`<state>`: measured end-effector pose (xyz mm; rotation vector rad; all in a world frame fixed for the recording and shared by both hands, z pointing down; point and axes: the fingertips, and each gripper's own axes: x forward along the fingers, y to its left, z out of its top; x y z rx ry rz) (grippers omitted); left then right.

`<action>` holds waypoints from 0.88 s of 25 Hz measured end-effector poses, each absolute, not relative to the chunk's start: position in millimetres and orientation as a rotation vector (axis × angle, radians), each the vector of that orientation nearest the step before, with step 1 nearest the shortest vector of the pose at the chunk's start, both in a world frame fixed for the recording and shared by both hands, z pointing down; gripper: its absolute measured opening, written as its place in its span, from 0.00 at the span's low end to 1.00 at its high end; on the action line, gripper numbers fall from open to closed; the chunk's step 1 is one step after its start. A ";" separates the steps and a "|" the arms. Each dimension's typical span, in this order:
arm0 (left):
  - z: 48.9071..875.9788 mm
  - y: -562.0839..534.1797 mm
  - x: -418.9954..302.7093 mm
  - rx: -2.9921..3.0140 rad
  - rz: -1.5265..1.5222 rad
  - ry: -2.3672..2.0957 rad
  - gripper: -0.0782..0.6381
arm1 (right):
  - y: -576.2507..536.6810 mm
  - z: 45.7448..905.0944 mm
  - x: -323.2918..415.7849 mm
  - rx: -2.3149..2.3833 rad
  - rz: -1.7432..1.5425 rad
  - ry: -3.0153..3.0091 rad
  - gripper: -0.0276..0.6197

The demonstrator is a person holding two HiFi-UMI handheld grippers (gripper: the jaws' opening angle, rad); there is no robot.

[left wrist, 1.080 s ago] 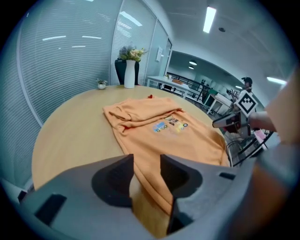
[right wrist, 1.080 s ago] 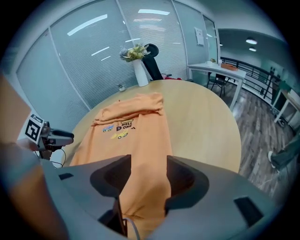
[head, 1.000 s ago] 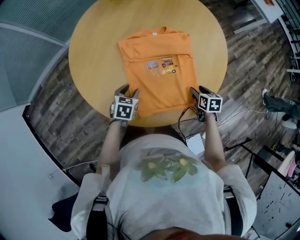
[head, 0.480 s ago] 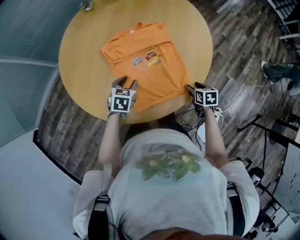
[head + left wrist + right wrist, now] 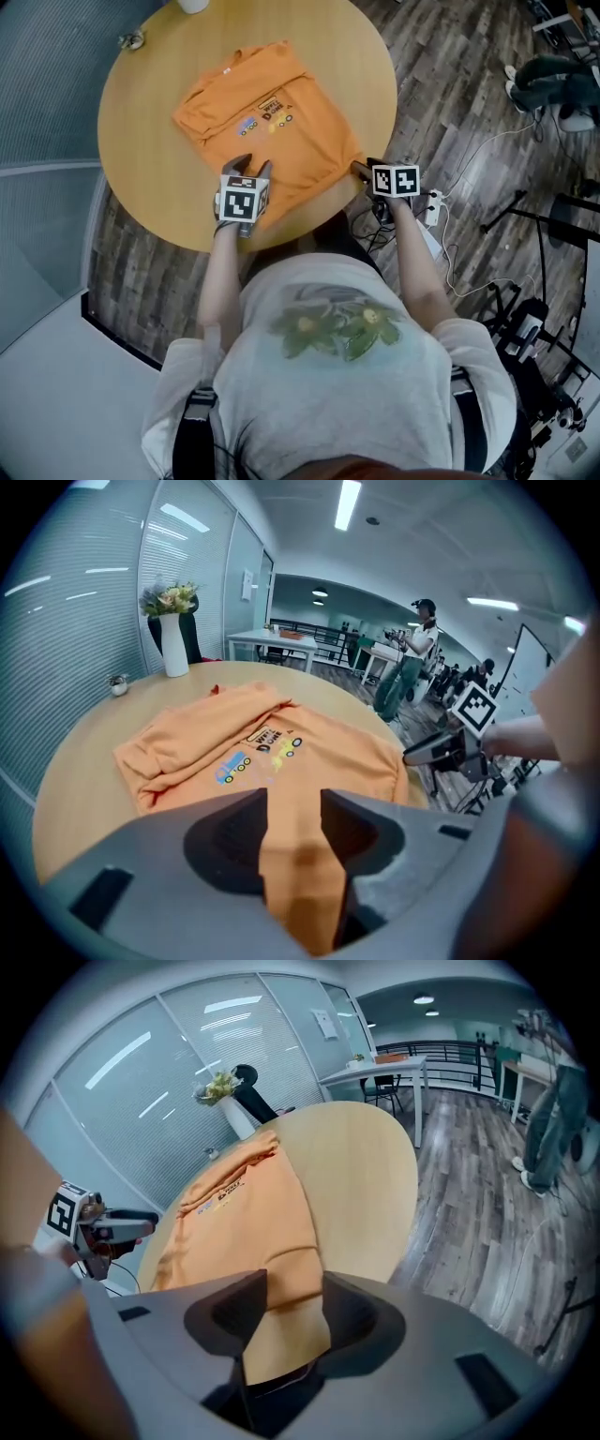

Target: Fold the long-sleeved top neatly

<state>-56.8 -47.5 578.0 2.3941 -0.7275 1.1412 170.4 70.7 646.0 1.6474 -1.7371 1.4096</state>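
Note:
An orange long-sleeved top [image 5: 267, 131] with a small vehicle print lies flat on the round wooden table [image 5: 150, 178], sleeves folded in, its hem at the near edge. My left gripper [image 5: 247, 165] sits at the hem's left corner. In the left gripper view the orange cloth [image 5: 281, 761] fills the gap between its jaws [image 5: 293, 803], which are shut on it. My right gripper [image 5: 361, 170] is at the hem's right corner. Its jaws [image 5: 294, 1283] have just been closing; the hem [image 5: 281, 1316] hangs between them over the table edge, but they do not pinch it.
A white vase with flowers [image 5: 173, 653] and a small object [image 5: 131, 39] stand at the table's far side. Cables and a power strip [image 5: 431, 206] lie on the wood floor to the right. Glass walls with blinds [image 5: 141, 1082] run behind the table.
The head view has swung, so the table and top now sit further left and turned. The right gripper has come in from beside the hem onto its right corner. The left stays at the left corner.

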 end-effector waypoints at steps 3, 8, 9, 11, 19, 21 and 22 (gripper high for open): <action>584.8 -33.7 -67.1 2.381 1.185 -0.712 0.33 | 74.4 642.9 177.6 1.685 1.381 -1.721 0.21; 598.2 -22.4 -93.7 2.303 1.219 -0.755 0.33 | 74.1 641.1 184.8 1.676 1.363 -1.729 0.15; 598.7 -19.6 -98.8 2.288 1.215 -0.773 0.33 | 73.6 638.7 184.9 1.671 1.356 -1.739 0.13; 598.2 -11.4 -107.8 2.257 1.201 -0.819 0.33 | 72.4 631.1 183.5 1.662 1.346 -1.772 0.10; 614.6 41.5 -122.7 2.115 1.189 -0.886 0.36 | 69.5 617.4 185.2 1.584 1.286 -1.824 0.09; 615.3 49.6 -123.2 2.084 1.164 -0.927 0.37 | 65.4 614.1 181.9 1.534 1.268 -1.857 0.09; 615.9 53.5 -124.2 2.072 1.152 -0.947 0.40 | 63.3 613.1 179.7 1.513 1.261 -1.872 0.09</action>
